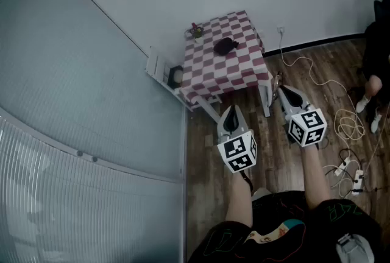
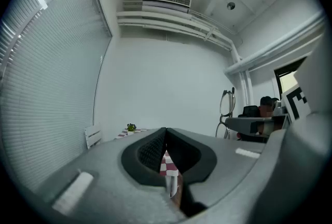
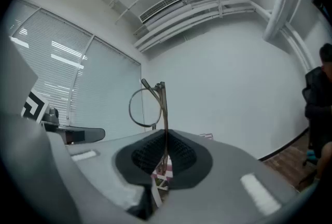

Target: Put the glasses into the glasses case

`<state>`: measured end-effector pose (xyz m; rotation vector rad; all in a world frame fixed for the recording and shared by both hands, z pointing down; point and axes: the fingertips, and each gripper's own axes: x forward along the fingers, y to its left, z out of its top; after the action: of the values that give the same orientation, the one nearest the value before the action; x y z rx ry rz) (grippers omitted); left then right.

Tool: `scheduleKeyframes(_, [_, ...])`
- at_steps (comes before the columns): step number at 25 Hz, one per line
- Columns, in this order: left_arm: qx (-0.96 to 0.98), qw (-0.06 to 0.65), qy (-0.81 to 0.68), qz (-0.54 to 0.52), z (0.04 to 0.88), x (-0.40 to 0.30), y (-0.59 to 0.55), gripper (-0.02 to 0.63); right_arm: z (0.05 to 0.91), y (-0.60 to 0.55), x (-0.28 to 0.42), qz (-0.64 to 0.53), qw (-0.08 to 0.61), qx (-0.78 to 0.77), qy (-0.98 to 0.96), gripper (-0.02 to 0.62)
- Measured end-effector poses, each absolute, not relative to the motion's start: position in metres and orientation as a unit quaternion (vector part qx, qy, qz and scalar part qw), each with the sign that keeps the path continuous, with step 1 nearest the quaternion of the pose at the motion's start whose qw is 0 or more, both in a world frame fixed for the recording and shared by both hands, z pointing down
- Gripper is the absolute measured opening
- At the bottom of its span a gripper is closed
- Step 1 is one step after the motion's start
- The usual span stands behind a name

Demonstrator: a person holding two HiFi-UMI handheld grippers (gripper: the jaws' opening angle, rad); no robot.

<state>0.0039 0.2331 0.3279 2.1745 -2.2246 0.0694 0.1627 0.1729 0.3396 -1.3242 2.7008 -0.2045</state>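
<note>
Our right tongs [image 3: 165, 135] are closed down on the glasses [image 3: 164, 109]. They pinch the thin metal frame so that it stands upright out of the pads, with one round lens leaning toward 10 o'clock. Our left tongs [image 2: 166, 132] have their tips pressed together and carry nothing; only a sliver of checked cloth shows behind them.

From the head view, both tongs are held level side by side, the right pair at 3 o'clock of the left pair and just apart from it. The glasses case [image 1: 225, 45], dark and rounded, lies at 12 o'clock of the left tongs on the red-and-white checked worktop [image 1: 210, 70], well apart from both tongs. A small potted plant [image 1: 195, 30] stands at 10 o'clock of the case, at the worktop's corner. White cables [image 1: 347, 125] trail over the wooden floor at 3 o'clock of the right tongs.
</note>
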Motion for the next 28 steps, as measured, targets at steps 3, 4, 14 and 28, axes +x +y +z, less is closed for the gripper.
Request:
scheduleKeyframes(3, [0.697, 0.018, -0.716, 0.018, 0.328, 0.009, 0.231, 0.009, 0.339, 0.174, 0.159, -0.062, 0.06, -0.429, 0.899, 0.014])
scheduleKeyframes(4, [0.698, 0.017, -0.716, 0.017, 0.328, 0.011, 0.231, 0.008, 0.339, 0.174, 0.159, -0.062, 0.059, -0.426, 0.901, 0.014])
scheduleKeyframes(14, [0.705, 0.009, -0.709, 0.018, 0.324, 0.019, 0.226, 0.008, 0.325, 0.171, 0.167, -0.01, 0.045, -0.447, 0.893, 0.014])
scheduleKeyframes(28, [0.698, -0.004, -0.715, 0.044, 0.315, 0.01, 0.238, 0.008, 0.316, 0.171, 0.177, -0.023, 0.074, -0.443, 0.893, 0.014])
